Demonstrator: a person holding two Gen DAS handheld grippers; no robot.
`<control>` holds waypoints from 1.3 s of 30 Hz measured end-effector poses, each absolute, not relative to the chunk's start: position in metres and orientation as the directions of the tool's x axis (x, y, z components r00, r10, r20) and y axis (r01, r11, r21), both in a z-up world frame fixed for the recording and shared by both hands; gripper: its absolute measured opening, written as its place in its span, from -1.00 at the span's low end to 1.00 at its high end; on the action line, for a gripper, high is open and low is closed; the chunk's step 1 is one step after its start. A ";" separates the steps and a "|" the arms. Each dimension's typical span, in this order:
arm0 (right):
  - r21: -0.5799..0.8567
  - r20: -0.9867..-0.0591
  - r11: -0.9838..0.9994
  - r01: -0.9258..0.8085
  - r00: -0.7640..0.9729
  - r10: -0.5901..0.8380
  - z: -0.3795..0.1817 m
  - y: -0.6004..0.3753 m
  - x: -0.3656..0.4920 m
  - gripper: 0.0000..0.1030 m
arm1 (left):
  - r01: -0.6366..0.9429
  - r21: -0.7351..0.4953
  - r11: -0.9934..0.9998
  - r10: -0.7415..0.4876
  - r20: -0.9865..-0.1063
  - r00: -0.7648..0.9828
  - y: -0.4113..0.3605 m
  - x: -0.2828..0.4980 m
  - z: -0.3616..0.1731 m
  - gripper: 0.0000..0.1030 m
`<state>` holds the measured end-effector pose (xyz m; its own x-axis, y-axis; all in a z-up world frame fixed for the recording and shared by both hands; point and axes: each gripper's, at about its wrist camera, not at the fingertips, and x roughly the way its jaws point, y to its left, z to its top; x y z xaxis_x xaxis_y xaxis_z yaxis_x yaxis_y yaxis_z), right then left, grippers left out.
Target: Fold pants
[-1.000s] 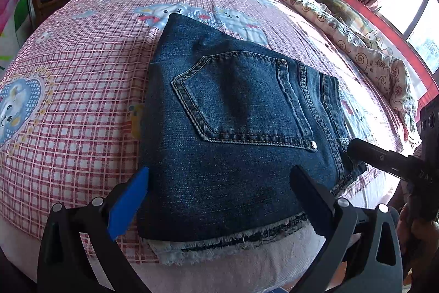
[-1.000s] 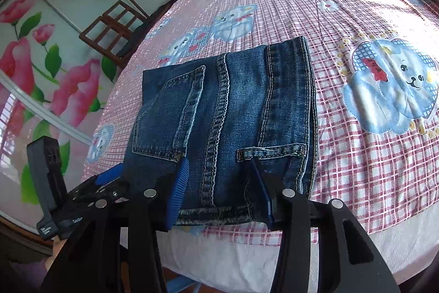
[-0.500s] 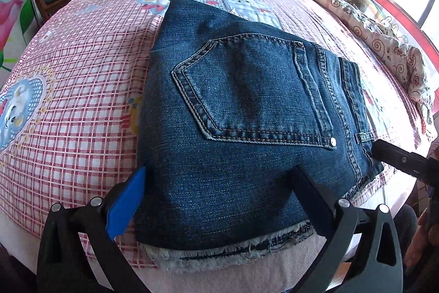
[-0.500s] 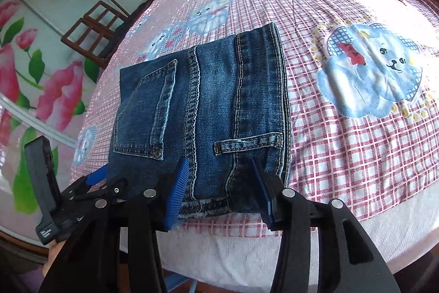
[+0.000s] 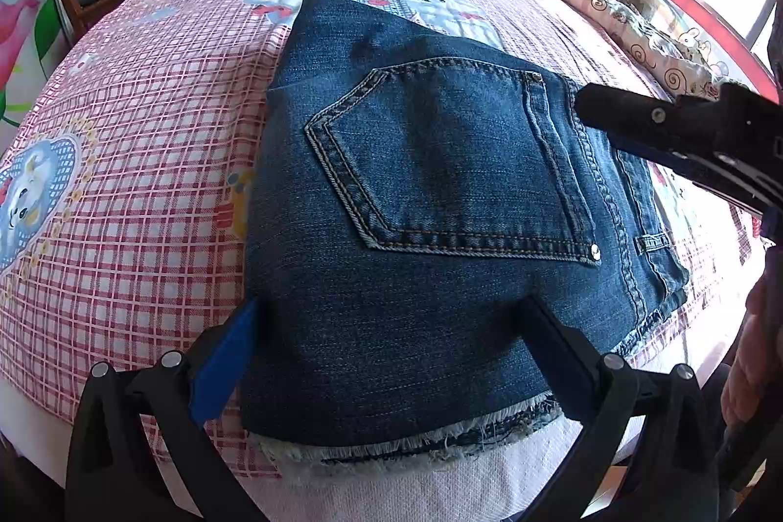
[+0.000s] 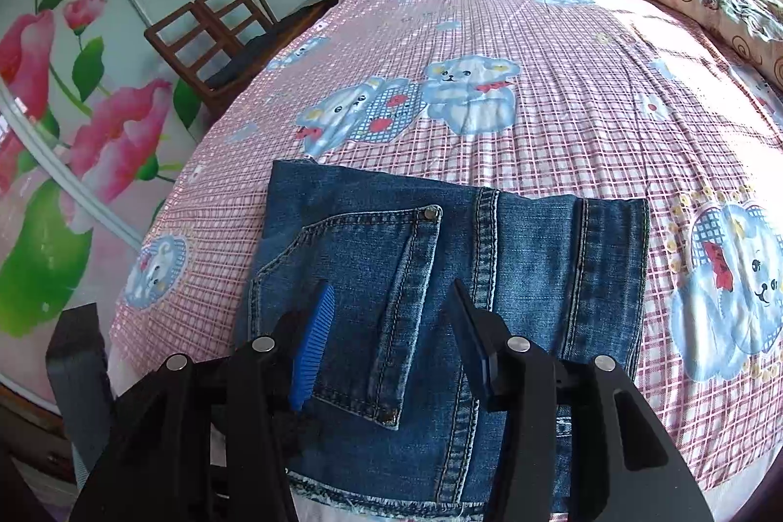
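Jeans (image 5: 430,228) lie folded on the pink checked bedsheet (image 5: 147,189), right under both tools. Left gripper (image 5: 386,341) has its fingers wide apart over the near frayed edge, nothing pinched. Right gripper (image 6: 391,321) has just been opening; its fingers hang apart above the back pocket (image 6: 357,292). Farther off stands a wooden chair (image 6: 205,33).

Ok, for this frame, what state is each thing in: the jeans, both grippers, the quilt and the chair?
jeans: folded into a compact stack, back pocket up, frayed hem at the bed's near edge.
left gripper: open, fingers spread over the near part of the jeans, not clamping.
right gripper: open, jaws just opened wider, over the pocket, no fabric pinched.
quilt: bunched along the far side of the bed.
chair: upright beside the bed.
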<state>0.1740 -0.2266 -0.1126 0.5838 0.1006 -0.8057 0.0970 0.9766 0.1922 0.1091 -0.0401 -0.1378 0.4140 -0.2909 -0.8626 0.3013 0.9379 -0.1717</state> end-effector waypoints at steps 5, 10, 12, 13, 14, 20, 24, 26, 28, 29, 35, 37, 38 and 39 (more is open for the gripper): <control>0.141 -0.830 0.987 0.079 0.552 0.075 -0.131 -0.233 0.166 0.34 | 0.304 -0.165 0.938 -0.286 -0.865 0.412 -0.042 0.110 -0.138 0.97; 0.259 -0.793 0.950 0.175 0.599 0.106 -0.112 -0.271 0.138 0.34 | 0.304 -0.171 0.937 -0.290 -0.867 0.406 -0.040 0.112 -0.138 0.97; 0.309 -0.778 0.924 0.226 0.619 0.109 -0.108 -0.295 0.126 0.34 | 0.305 -0.170 0.937 -0.290 -0.866 0.407 -0.040 0.111 -0.138 0.97; 0.322 -0.777 0.911 0.257 0.621 0.099 -0.110 -0.308 0.121 0.34 | 0.305 -0.169 0.937 -0.290 -0.866 0.408 -0.040 0.111 -0.138 0.97; 0.330 -0.779 0.899 0.286 0.621 0.089 -0.112 -0.320 0.117 0.34 | 0.305 -0.170 0.937 -0.290 -0.866 0.408 -0.040 0.112 -0.138 0.97; 0.479 -0.763 0.811 0.337 0.616 0.195 -0.141 -0.356 0.111 0.34 | 0.305 -0.166 0.938 -0.287 -0.867 0.408 -0.040 0.111 -0.138 0.97; 0.523 -0.732 0.794 0.309 0.641 0.232 -0.146 -0.354 0.110 0.38 | 0.309 -0.174 0.935 -0.294 -0.867 0.403 -0.039 0.112 -0.138 0.97; 0.557 -0.716 0.775 0.298 0.645 0.267 -0.146 -0.356 0.108 0.38 | 0.313 -0.188 0.931 -0.309 -0.863 0.399 -0.036 0.112 -0.137 0.97; 0.553 -0.720 0.781 0.289 0.638 0.273 -0.147 -0.355 0.105 0.38 | 0.315 -0.195 0.929 -0.315 -0.862 0.396 -0.033 0.113 -0.137 0.97; 0.555 -0.720 0.783 0.282 0.634 0.282 -0.147 -0.353 0.103 0.38 | 0.317 -0.196 0.928 -0.317 -0.863 0.394 -0.032 0.113 -0.137 0.97; 0.598 -0.698 0.761 0.252 0.631 0.339 -0.154 -0.344 0.097 0.38 | 0.319 -0.198 0.927 -0.320 -0.862 0.394 -0.031 0.112 -0.138 0.97; 0.597 -0.692 0.759 0.261 0.647 0.321 -0.150 -0.348 0.094 0.38 | 0.320 -0.205 0.925 -0.326 -0.861 0.390 -0.030 0.112 -0.138 0.97; 0.613 -0.685 0.747 0.257 0.645 0.340 -0.151 -0.350 0.094 0.38 | 0.322 -0.208 0.924 -0.329 -0.861 0.388 -0.030 0.112 -0.138 0.97; 0.633 -0.679 0.731 0.255 0.635 0.368 -0.155 -0.352 0.095 0.38 | 0.324 -0.210 0.922 -0.332 -0.861 0.386 -0.030 0.112 -0.139 0.97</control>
<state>0.0950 -0.3524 -0.1548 0.6348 0.3679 -0.6795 0.2546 0.7307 0.6335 0.1124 -0.0297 -0.1386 0.3859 -0.3318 -0.8608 0.3237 0.9225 -0.2104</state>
